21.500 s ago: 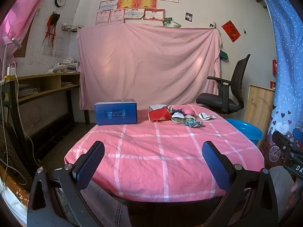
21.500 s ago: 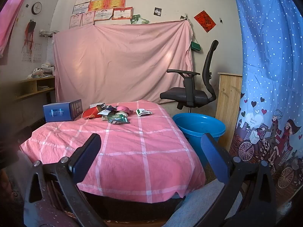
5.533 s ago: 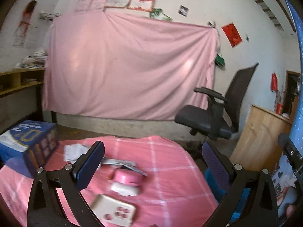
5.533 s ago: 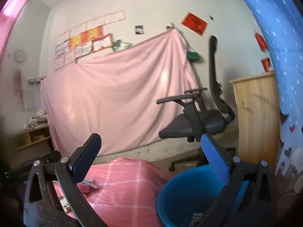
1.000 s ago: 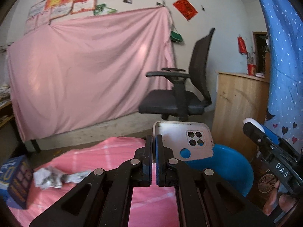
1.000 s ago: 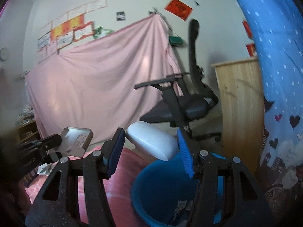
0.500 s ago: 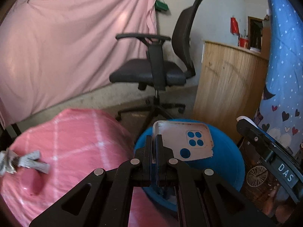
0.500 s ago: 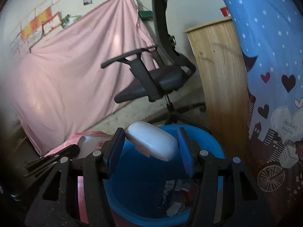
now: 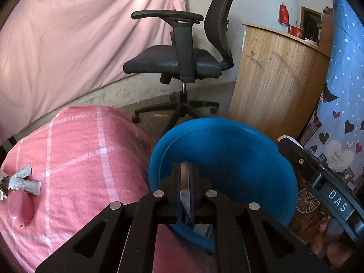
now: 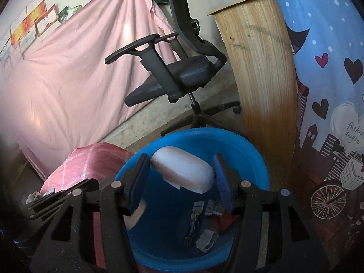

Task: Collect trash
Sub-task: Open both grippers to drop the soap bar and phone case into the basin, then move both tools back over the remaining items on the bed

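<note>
Both tongs are over the blue tub (image 10: 254,159), which stands on the floor just right of the pink-checked bed (image 9: 75,159).

The right tongs (image 10: 182,173) are clamped on a white oval case (image 10: 184,173), one pad against each end, and hold it above the tub's open mouth. It has not been let go.

The left tongs (image 9: 184,182) are opening by a narrow slit. The gap between the pads shows only the tub's inside, so I judge they hold nothing. In the right wrist view a pale rounded thing (image 10: 136,213) shows low against the tub's left wall, behind the left pad of the right tongs. It is blurred, and I can't tell what it is.

At the bottom of the tub lie several wrappers and scraps (image 10: 204,223), so a good part of the collecting looks done.

What's left, as far as I can see: the white case has to drop, and on the far left edge of the bed a few paper packets (image 9: 21,180) lie waiting. The rest of the bed is out of sight, so there may be more.
</note>
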Available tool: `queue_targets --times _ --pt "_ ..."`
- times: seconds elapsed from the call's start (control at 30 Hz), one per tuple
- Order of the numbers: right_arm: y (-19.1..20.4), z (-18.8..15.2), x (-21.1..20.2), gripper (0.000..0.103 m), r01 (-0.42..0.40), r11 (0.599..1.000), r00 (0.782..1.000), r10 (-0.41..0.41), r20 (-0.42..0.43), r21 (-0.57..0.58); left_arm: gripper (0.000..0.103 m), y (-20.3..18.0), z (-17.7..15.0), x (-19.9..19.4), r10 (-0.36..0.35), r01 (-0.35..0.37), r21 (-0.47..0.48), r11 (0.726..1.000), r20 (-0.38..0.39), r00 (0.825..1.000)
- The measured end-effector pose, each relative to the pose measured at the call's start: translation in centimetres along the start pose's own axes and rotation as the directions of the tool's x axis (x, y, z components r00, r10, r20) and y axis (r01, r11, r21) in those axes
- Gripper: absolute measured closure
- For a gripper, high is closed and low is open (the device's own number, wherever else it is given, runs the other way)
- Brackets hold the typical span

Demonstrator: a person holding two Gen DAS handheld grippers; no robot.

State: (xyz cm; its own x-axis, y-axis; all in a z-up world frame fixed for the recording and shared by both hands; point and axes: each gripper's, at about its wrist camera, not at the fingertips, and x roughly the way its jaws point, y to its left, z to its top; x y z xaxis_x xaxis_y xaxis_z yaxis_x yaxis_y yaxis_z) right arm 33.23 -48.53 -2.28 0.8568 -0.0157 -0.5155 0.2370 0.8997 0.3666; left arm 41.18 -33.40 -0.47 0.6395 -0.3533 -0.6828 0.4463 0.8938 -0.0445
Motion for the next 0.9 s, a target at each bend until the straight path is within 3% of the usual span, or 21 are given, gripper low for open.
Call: queue_targets --times 0.13,0.37,0.6,0.9 --pt "0.0 0.1 0.2 0.022 0.000 1.000 1.000 0.000 -0.004 -0.002 0.097 0.5 -0.1 -0.3 0.002 -0.003 -0.012 1.000 -0.009 1.000" --pt "-0.1 0.2 0.3 0.022 0.005 1.000 1.000 -0.005 -0.002 -0.001 0.078 1.3 -0.2 -0.7 -0.001 0.001 -0.053 0.999 -0.002 1.000" --pt "0.1 0.4 -0.1 0.021 0.009 1.000 1.000 -0.009 0.017 -0.004 0.072 2.5 0.2 -2.0 0.014 -0.012 -0.075 0.997 0.025 1.000" --pt "1.0 0.8 -1.2 0.005 0.007 1.000 0.998 -0.007 0.061 -0.010 0.049 4.7 0.4 -5.0 0.067 -0.057 -0.111 0.992 0.088 0.994"
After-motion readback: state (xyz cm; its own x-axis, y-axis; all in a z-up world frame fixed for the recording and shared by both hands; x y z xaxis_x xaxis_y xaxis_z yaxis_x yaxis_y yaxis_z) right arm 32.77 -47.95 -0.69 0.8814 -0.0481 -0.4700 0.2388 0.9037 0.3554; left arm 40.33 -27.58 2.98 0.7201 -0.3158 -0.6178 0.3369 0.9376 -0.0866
